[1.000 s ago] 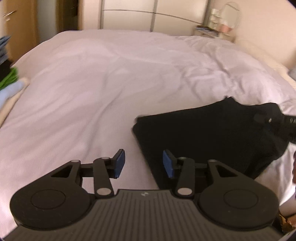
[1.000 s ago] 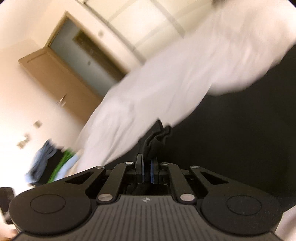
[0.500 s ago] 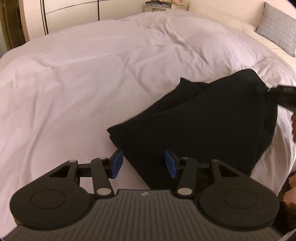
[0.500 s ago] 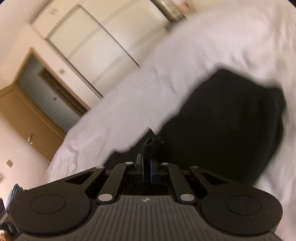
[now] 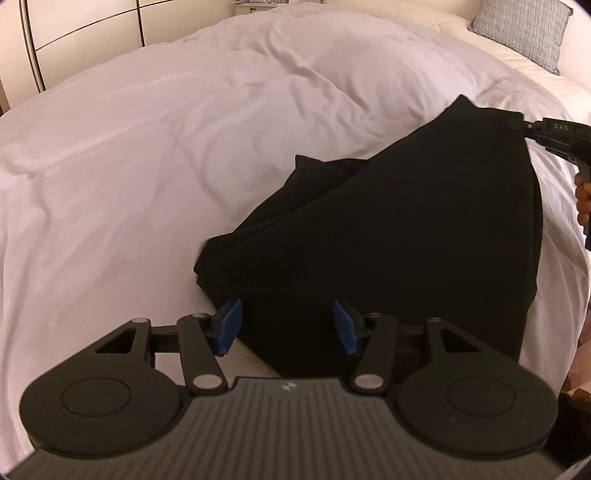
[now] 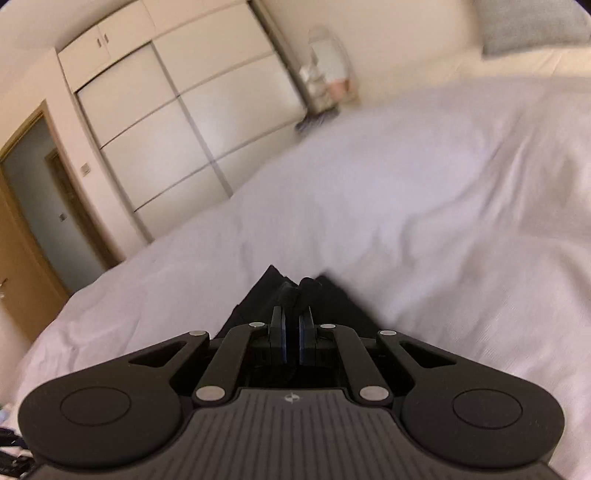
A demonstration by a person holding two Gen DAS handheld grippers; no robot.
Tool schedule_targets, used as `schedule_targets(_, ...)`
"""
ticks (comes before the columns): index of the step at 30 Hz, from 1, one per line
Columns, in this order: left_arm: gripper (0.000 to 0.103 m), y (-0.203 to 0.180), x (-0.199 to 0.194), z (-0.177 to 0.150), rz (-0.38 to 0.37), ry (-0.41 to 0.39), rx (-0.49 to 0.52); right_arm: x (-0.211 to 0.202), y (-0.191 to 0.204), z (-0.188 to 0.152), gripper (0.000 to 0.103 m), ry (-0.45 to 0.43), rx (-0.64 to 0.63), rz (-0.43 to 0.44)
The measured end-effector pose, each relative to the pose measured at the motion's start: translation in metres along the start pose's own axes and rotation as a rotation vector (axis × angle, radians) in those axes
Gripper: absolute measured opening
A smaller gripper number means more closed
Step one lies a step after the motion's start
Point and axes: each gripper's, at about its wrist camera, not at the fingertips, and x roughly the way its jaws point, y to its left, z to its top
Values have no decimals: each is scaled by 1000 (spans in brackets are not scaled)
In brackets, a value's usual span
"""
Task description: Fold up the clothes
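While the right gripper (image 6: pixel 291 345) fingers pinch one corner, the limp black garment (image 5: pixel 406 240) (light, floppy) drapes; left gripper (image 5: pixel 287 326) fingers gape at its near edge.

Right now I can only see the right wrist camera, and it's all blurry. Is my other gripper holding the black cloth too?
Observer: No. The left gripper is open, with its blue pads on either side of the black garment's near edge.
Operator: Is the cloth flat on the bed?
Observer: Not all of it. The right gripper lifts one corner, so the garment slopes down to the white duvet.
Operator: Is anything else on the bed?
Observer: A grey pillow lies at the far end.
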Motion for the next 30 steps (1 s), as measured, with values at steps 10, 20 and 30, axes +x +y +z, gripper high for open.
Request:
schedule_targets(10, 50, -11, 7, 7, 16, 5, 24, -5, -33, -10, 32, 47, 58, -128)
schedule_targets(20, 50, -15, 27, 18, 69, 26, 47, 19, -18, -12, 43, 128, -174, -286)
schedule_targets(30, 50, -18, 17, 18, 135, 2, 67, -27, 31, -22, 43, 47, -232, -73)
